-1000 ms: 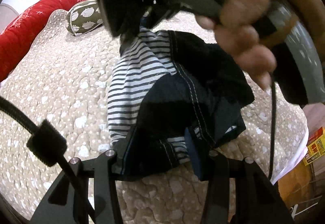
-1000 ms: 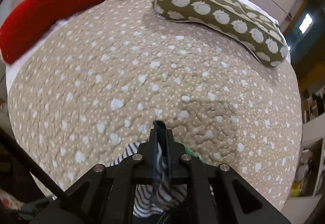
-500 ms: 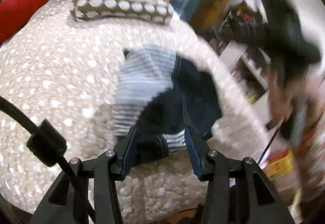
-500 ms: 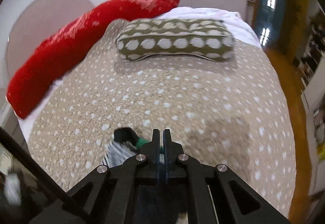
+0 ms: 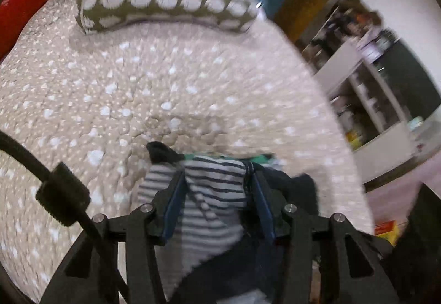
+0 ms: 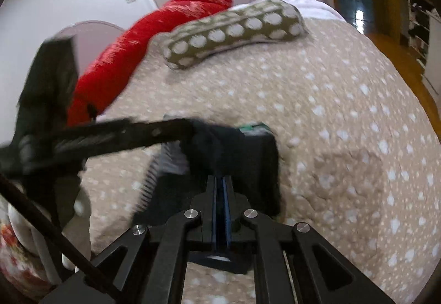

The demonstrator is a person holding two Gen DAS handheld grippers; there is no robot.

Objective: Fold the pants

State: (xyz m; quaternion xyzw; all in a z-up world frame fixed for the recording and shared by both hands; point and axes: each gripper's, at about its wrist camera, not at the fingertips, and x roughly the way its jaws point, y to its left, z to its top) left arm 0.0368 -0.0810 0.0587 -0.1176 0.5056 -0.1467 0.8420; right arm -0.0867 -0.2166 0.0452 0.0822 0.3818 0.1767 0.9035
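Observation:
The pants (image 5: 212, 191) are dark fabric with a striped white lining, lying bunched on the beige spotted bedspread (image 5: 115, 89). My left gripper (image 5: 217, 180) is open, its blue pads either side of the striped part of the pants. It also shows in the right wrist view, reaching in from the left onto the pants (image 6: 248, 158). My right gripper (image 6: 220, 182) is shut with its pads together, just above the near edge of the dark fabric; nothing shows between the pads.
An olive pillow (image 5: 162, 3) with white dots lies at the far side of the bed, a red bolster (image 6: 154, 37) behind it. Shelves (image 5: 372, 78) and the bed's edge lie to the right.
My right gripper has let go of the pants and pulled back. My left gripper has swung in over the pants, which dropped onto the bedspread. Both views are blurred by motion.

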